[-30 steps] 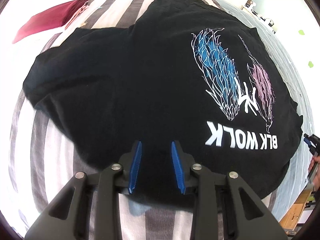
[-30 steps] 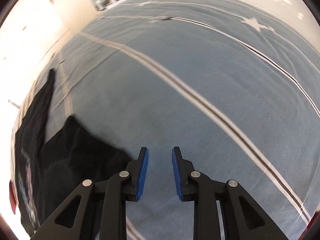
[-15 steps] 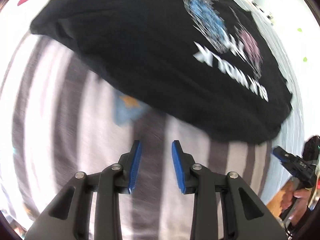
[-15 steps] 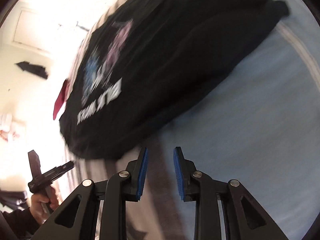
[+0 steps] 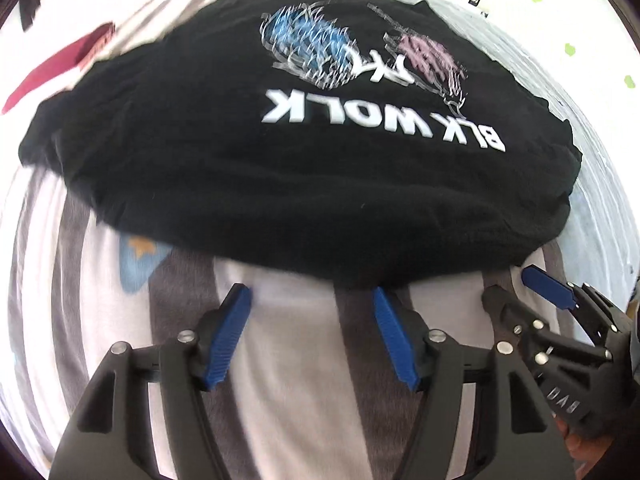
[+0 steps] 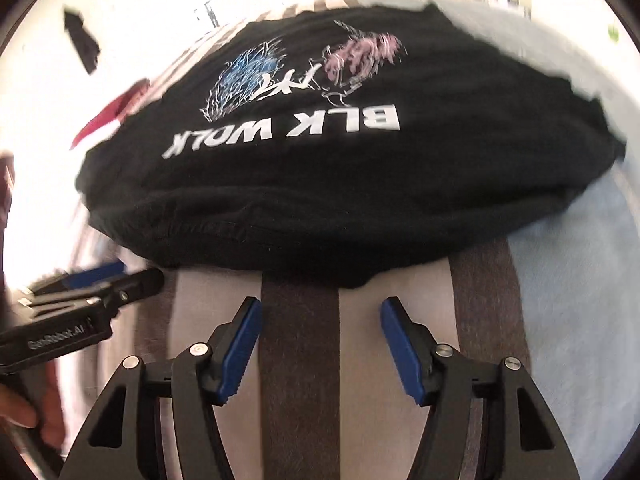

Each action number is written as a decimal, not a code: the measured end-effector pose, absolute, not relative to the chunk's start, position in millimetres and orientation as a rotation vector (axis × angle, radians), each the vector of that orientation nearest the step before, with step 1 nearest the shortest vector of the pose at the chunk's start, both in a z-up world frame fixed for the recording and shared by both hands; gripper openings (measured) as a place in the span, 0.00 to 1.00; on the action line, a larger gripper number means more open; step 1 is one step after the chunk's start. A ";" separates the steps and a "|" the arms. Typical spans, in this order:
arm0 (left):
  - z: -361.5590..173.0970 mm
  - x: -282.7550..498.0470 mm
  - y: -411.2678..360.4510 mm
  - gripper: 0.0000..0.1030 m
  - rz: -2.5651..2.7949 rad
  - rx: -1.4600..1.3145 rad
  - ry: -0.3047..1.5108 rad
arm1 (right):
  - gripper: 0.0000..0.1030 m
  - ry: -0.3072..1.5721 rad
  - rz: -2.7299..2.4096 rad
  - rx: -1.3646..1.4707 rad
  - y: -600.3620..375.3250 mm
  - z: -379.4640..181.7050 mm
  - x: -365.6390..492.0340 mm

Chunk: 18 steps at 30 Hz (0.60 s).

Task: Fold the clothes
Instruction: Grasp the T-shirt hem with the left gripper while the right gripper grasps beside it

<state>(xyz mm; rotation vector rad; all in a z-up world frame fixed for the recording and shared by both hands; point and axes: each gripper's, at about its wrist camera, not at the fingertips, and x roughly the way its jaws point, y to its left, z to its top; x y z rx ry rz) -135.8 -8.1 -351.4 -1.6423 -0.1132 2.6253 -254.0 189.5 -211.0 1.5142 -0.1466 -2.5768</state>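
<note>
Both views are smeared by motion blur, so fine detail on the black T-shirt (image 5: 248,152) is soft, and the fisheye rim cuts off its far edges. It lies spread on a bed cover with grey and white stripes (image 5: 288,360), its near hem just ahead of both tools. The blue and pink sketch-like print on the chest cannot be made out as any clear figure. Below it, white block letters read "BLK WOLK", upside down from these cameras.

The left gripper (image 5: 312,340) has its blue fingers (image 5: 228,340) spread wide with nothing between them, only striped cover showing in the gap. The right gripper (image 6: 320,346) is likewise wide apart and empty, its tips just short of the hem. In the right wrist view the left tool's black body bears a label that seems to read "GeoRobot.AI" (blurred, so uncertain). In the left wrist view the right tool shows embossed letters too small to read.

A dark red garment (image 5: 60,68) lies at the far left, partly hidden behind the shirt. A pale blue patch with an orange star (image 5: 140,256) peeks out from under the hem.
</note>
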 end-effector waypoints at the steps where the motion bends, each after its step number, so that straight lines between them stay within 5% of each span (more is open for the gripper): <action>1: -351.7 -136.9 -6.0 0.59 2.650 -1.619 -0.099 | 0.57 -0.145 -2.607 1.499 190.7 -212.2 -254.1; 11: -324.4 -150.0 -19.8 0.54 2.857 -1.432 -0.164 | 0.56 -0.362 -2.849 1.417 210.5 -204.4 -288.6; 18: -336.9 -165.1 -18.6 0.54 2.802 -1.498 -0.133 | 0.56 -0.225 -2.844 1.413 199.2 -207.0 -302.6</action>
